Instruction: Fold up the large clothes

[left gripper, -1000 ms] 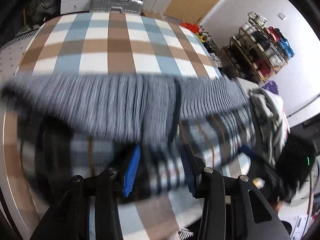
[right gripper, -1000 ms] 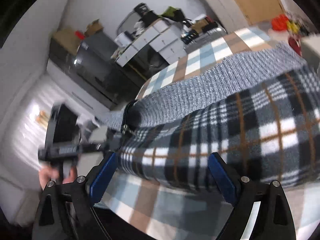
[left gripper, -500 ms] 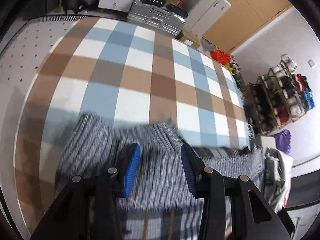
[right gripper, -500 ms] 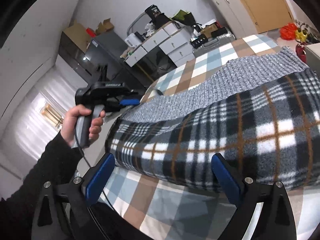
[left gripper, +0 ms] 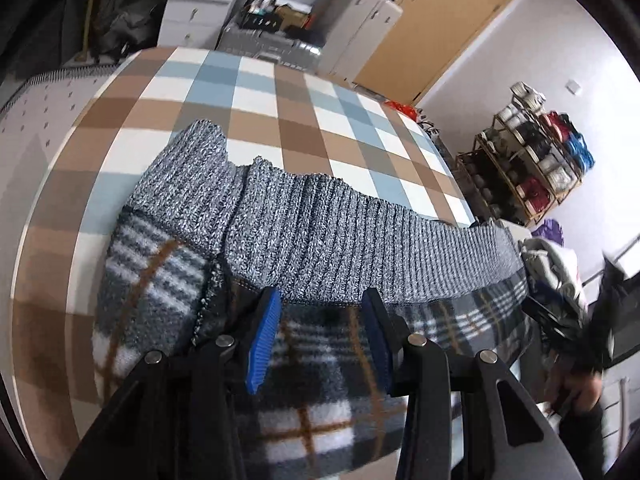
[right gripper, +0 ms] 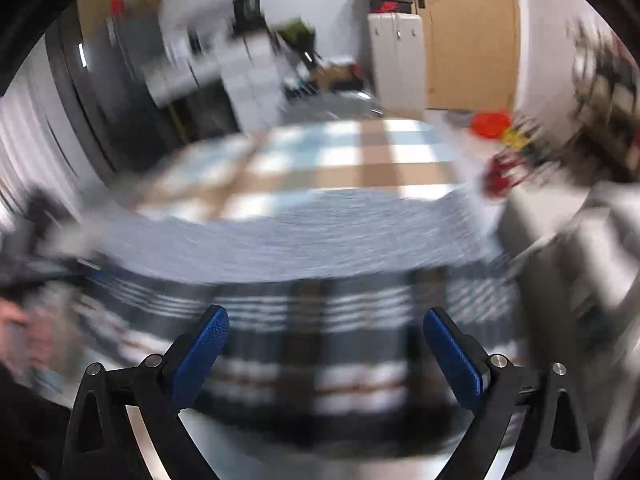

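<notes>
On checked bed cover [left gripper: 256, 92]: plaid garment [left gripper: 320, 412] with grey knit band [left gripper: 320, 232], 2 grippers over it.

Left-wrist view: garment fills lower centre of frame, knit band running from centre left to right edge, cuff-like knit end [left gripper: 188, 172] at upper left of it. Left gripper [left gripper: 320, 344] sits at bottom centre, its 2 blue pads partly apart, plaid cloth showing between them just below the knit seam; whether pads pinch the cloth, cannot tell. Shelf rack [left gripper: 532, 160] at right, drawers [left gripper: 196, 4] at top. Right-wrist view, heavily blurred: same garment [right gripper: 320, 344] across lower middle, knit band [right gripper: 288, 240] above the plaid. Right gripper [right gripper: 326, 336] at bottom, jaws spread wide, pads clear of cloth, holding nothing. Blurred hand [right gripper: 16, 328] at left edge.
</notes>
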### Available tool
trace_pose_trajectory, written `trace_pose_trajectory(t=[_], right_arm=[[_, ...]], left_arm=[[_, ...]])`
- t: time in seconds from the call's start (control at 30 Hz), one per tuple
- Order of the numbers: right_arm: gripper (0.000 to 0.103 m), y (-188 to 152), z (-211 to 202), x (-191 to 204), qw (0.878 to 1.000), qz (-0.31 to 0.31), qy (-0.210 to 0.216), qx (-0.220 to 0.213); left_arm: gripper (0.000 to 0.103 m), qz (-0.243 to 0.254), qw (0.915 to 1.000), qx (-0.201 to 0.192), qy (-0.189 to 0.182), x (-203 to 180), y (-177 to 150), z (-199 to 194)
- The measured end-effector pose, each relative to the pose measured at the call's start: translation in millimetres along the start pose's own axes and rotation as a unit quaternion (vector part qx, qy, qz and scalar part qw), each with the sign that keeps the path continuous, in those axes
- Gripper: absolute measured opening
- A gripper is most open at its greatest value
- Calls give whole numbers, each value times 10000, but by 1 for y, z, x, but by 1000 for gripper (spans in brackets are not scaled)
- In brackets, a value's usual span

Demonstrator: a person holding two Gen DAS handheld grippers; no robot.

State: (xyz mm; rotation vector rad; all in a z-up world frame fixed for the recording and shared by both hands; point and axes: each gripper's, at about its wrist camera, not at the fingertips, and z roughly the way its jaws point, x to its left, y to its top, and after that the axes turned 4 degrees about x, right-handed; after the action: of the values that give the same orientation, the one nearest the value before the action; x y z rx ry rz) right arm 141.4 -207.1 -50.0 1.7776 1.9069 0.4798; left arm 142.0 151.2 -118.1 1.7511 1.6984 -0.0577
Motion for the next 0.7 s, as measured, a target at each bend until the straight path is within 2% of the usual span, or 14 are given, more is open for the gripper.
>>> trace_pose_trajectory(t=[0.07, 0.13, 0.17, 0.27, 0.4, 0.47, 0.53, 0.7], right_arm=[[99, 7, 28, -2, 9959, -380, -434, 690], [99, 4, 59, -9, 9856, -470, -259, 1601], [101, 2, 67, -13, 9822, -382, -157, 1831], [103, 3, 81, -18, 9794, -228, -102, 2001], [103, 7, 85, -31, 9753, 44, 99, 2205], [103, 14, 80, -32, 9718, 82, 13, 2359], [103, 23, 66, -26, 9672, 164, -202, 2528], [103, 46, 13, 45, 9820, -282, 608, 1768]], left_arm=[[36, 193, 9998, -93, 36, 0, -3, 0], [35, 382, 9991, -67, 156, -2, -4, 2], [35, 440, 9988, -42, 232, -4, -4, 3], [35, 549, 9976, -17, 416, -8, -7, 5], [35, 1064, 9899, -43, 935, -22, -18, 8], [35, 1243, 9852, -119, 1174, -28, -25, 8], [35, 1330, 9833, -189, 1230, -28, -29, 8], [35, 1177, 9854, -216, 1212, -25, -29, 6]])
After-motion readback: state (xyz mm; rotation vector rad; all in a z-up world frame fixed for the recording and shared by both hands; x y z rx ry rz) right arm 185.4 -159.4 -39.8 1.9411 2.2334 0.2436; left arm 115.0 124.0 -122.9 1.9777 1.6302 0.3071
